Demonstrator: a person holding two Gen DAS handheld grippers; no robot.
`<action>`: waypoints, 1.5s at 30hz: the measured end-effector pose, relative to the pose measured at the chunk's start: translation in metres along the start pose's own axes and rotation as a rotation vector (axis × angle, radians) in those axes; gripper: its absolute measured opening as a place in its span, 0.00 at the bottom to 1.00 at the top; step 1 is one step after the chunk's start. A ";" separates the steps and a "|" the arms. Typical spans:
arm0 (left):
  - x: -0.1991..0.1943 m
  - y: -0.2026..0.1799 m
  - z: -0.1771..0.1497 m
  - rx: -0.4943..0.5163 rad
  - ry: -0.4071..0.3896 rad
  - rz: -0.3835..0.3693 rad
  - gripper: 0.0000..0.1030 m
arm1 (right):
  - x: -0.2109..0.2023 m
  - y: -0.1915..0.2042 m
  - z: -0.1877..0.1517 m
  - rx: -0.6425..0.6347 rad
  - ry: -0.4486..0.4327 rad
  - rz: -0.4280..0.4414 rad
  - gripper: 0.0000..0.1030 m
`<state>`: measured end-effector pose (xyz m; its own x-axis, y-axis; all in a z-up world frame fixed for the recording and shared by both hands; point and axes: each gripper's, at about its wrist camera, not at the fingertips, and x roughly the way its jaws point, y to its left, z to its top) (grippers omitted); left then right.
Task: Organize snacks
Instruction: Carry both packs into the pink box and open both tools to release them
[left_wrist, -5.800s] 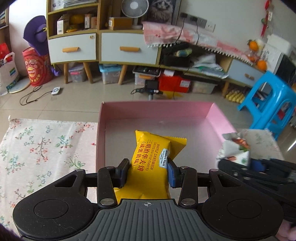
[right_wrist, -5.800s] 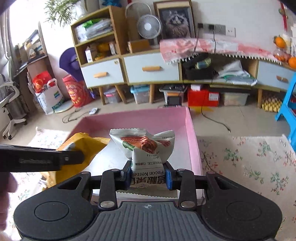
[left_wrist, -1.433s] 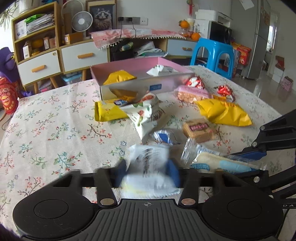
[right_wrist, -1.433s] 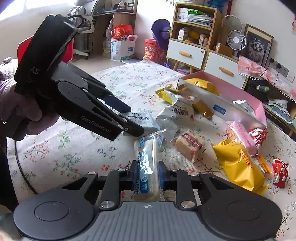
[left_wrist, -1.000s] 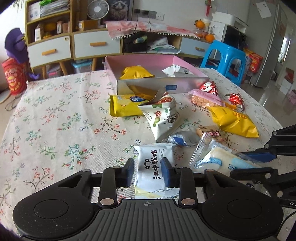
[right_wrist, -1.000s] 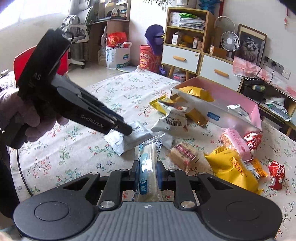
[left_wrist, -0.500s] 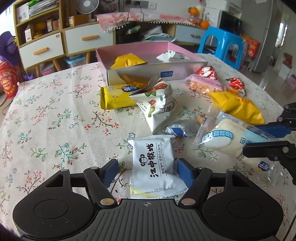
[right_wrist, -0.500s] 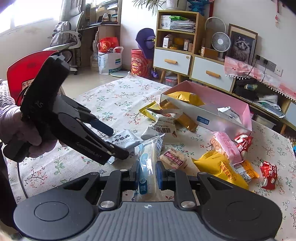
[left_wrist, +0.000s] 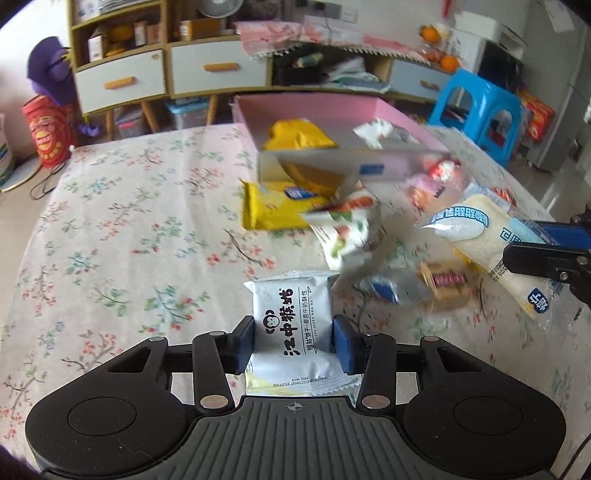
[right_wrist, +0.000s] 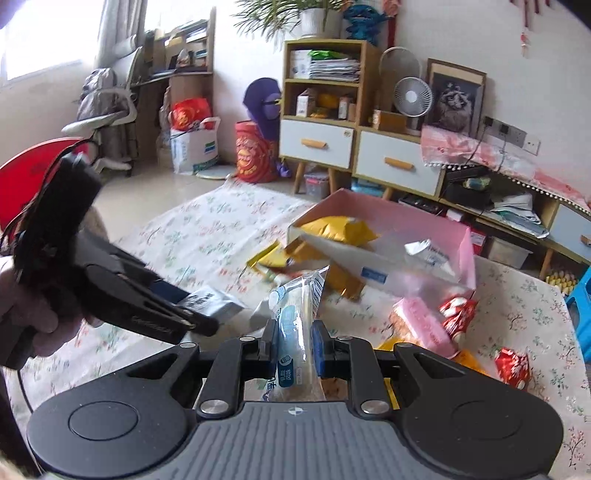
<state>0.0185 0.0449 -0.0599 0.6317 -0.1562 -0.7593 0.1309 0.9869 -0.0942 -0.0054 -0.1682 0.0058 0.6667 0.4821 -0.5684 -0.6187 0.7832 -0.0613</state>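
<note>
Angled down at the floral tablecloth (left_wrist: 110, 236), the left gripper (left_wrist: 294, 343) has just closed onto the white biscuit packet (left_wrist: 293, 321). The right gripper (right_wrist: 294, 345) (raised, tilted down) pinches a clear bread packet (right_wrist: 295, 325); the pink box (right_wrist: 467, 251) beyond is motion-blurred.

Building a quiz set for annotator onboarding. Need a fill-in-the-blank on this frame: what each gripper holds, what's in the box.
1. The left gripper is shut on a white biscuit packet printed with a ____ face.
2. The right gripper is shut on a clear-wrapped bread packet with ____ lettering.
3. The pink box holds a white packet and a ____ packet.
4. The table is covered by a ____ tablecloth.

Missing words: monkey; blue; yellow; floral
</note>
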 end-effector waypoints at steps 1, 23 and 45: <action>-0.003 0.002 0.002 -0.013 -0.004 0.002 0.40 | 0.001 -0.002 0.002 0.004 0.000 -0.004 0.07; -0.014 0.019 0.080 -0.204 -0.123 -0.002 0.40 | 0.039 -0.055 0.059 0.183 -0.011 -0.117 0.07; 0.075 -0.048 0.157 -0.141 -0.150 -0.050 0.40 | 0.101 -0.153 0.073 0.449 -0.031 -0.184 0.07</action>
<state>0.1798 -0.0202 -0.0118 0.7349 -0.1987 -0.6484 0.0631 0.9720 -0.2264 0.1865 -0.2113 0.0175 0.7643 0.3261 -0.5563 -0.2539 0.9452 0.2053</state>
